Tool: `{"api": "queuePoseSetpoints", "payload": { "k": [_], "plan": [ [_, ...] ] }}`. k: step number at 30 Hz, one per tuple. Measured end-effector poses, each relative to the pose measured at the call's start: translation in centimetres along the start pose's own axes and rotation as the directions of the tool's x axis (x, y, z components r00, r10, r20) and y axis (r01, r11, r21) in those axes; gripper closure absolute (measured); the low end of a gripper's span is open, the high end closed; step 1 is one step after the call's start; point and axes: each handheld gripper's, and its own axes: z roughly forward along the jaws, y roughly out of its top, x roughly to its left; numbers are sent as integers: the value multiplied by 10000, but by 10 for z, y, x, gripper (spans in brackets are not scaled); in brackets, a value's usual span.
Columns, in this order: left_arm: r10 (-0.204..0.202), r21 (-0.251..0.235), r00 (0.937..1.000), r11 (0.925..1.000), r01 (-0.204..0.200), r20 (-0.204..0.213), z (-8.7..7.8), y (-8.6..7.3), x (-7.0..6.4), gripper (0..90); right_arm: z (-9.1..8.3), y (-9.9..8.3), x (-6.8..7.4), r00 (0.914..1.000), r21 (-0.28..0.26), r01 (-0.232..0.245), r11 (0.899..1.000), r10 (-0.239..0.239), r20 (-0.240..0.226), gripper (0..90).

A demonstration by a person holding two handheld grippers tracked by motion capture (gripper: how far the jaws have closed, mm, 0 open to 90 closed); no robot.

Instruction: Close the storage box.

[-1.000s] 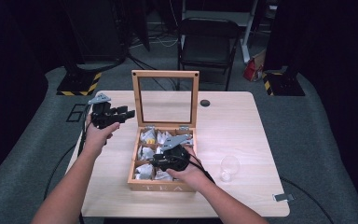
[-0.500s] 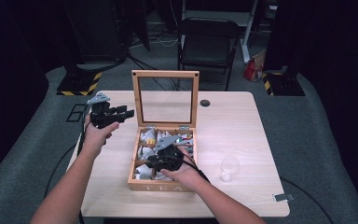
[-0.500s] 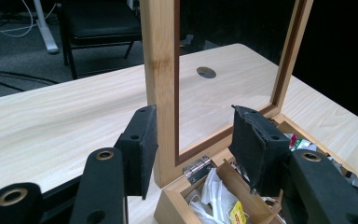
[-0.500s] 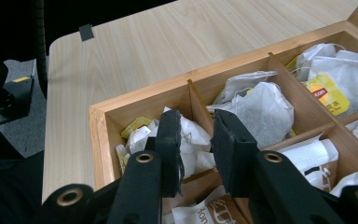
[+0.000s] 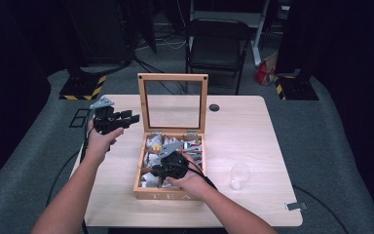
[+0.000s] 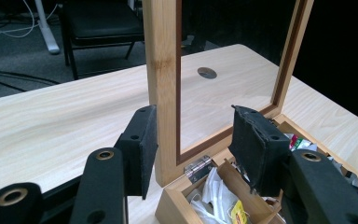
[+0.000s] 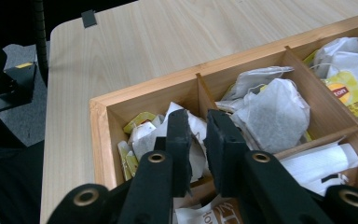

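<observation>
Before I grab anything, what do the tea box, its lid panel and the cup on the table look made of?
Tea box: light wood, visible grain, matte finish.
Lid panel: clear glass or plastic, since the table shows through it.
Cup: transparent, glass or plastic; I cannot tell which.

On the pale wooden table [image 5: 253,131] the divided wooden tea box [image 5: 141,191] sits centrally, its glass-paned lid [image 5: 172,104] upright behind, a clear glass [image 5: 239,175] right of it.
</observation>
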Motion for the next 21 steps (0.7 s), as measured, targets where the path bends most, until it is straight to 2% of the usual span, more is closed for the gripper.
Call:
{"api": "queuePoseSetpoints", "payload": {
  "k": [5,8,13,21],
  "plan": [
    [-9,16,10000,10000,9,-6,0,0,0,506,1,1,1,9990,231,425,9988,-422,-135,893],
    [-20,6,10000,10000,20,-26,0,0,1,506,1,1,3,9991,183,368,9992,-365,-209,897],
    [-48,18,10000,10000,48,-20,-1,0,1,507,-2,2,4,9981,129,569,9983,-566,-249,900],
    [-43,10,10000,10000,43,-66,0,1,1,508,-6,3,5,9984,-9,422,9991,-422,-382,900]
  ]
}}
